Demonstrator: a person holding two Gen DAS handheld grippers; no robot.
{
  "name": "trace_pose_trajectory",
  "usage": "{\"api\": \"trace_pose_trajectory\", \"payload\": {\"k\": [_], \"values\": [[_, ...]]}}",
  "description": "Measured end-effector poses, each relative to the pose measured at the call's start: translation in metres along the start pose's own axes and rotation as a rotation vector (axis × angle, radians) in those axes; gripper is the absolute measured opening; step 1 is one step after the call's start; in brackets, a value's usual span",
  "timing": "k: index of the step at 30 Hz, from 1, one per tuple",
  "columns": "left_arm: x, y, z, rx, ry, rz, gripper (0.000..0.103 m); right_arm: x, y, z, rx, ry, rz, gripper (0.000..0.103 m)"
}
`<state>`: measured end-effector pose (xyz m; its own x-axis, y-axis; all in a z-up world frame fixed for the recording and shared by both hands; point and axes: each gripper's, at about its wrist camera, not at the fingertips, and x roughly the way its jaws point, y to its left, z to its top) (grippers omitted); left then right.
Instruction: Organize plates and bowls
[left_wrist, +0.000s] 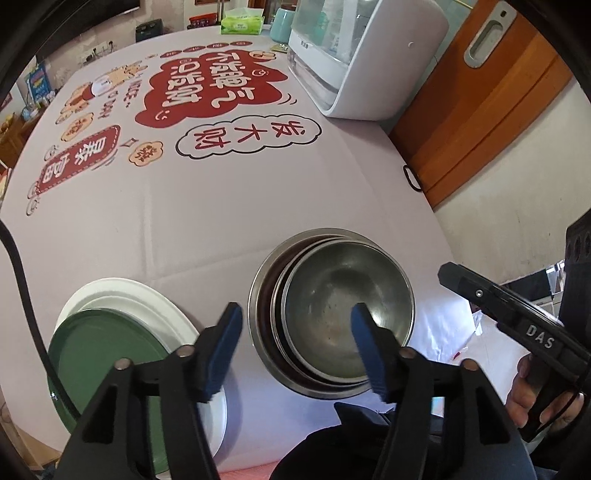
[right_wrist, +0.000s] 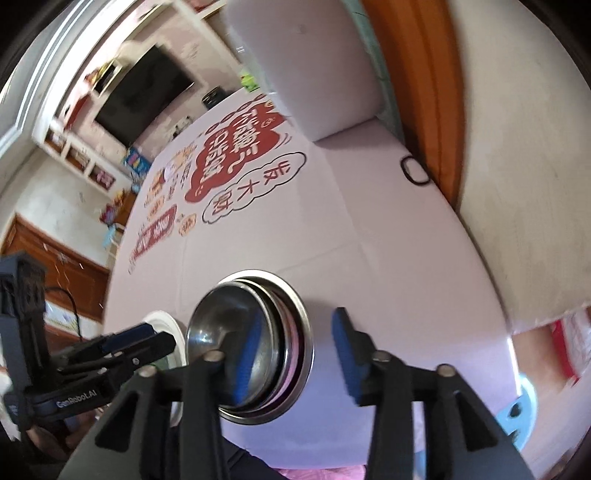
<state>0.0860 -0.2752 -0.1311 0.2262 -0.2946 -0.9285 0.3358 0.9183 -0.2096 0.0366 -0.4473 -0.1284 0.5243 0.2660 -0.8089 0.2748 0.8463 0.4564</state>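
A nested stack of steel bowls (left_wrist: 332, 314) sits near the table's front edge; it also shows in the right wrist view (right_wrist: 255, 343). A green plate (left_wrist: 99, 354) lies on white plates (left_wrist: 147, 299) to the left of the bowls. My left gripper (left_wrist: 295, 347) is open and empty, above the gap between plates and bowls. My right gripper (right_wrist: 291, 354) is open and empty, just right of the bowls, with its left finger (right_wrist: 247, 354) over the stack. It shows at the right of the left wrist view (left_wrist: 498, 306).
The table wears a pale cloth (left_wrist: 221, 192) with red printed signs. A white dish cabinet (left_wrist: 354, 55) stands at the far right, by a wooden door (left_wrist: 480, 110). A tissue box (left_wrist: 242, 24) sits at the far edge.
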Motion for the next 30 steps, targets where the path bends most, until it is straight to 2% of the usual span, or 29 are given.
{"api": "trace_pose_trajectory", "payload": {"k": [4, 6, 11, 14, 25, 30], "values": [[0.009, 0.007, 0.007, -0.022, 0.037, -0.025, 0.064, 0.002, -0.021, 0.0, 0.125, 0.01, 0.064, 0.051], [0.013, 0.01, 0.008, -0.033, 0.056, -0.038, 0.07, 0.006, -0.032, -0.002, 0.189, 0.024, 0.084, 0.055], [0.028, 0.016, 0.008, -0.054, 0.126, -0.054, 0.071, 0.016, -0.048, -0.014, 0.308, 0.077, 0.131, 0.058], [0.038, 0.019, 0.007, -0.065, 0.168, -0.059, 0.071, 0.023, -0.052, -0.023, 0.352, 0.119, 0.152, 0.065], [0.065, 0.023, 0.006, -0.048, 0.272, -0.075, 0.071, 0.041, -0.051, -0.041, 0.417, 0.193, 0.184, 0.066], [0.076, 0.024, 0.007, -0.028, 0.31, -0.086, 0.071, 0.044, -0.051, -0.043, 0.438, 0.196, 0.177, 0.067]]}}
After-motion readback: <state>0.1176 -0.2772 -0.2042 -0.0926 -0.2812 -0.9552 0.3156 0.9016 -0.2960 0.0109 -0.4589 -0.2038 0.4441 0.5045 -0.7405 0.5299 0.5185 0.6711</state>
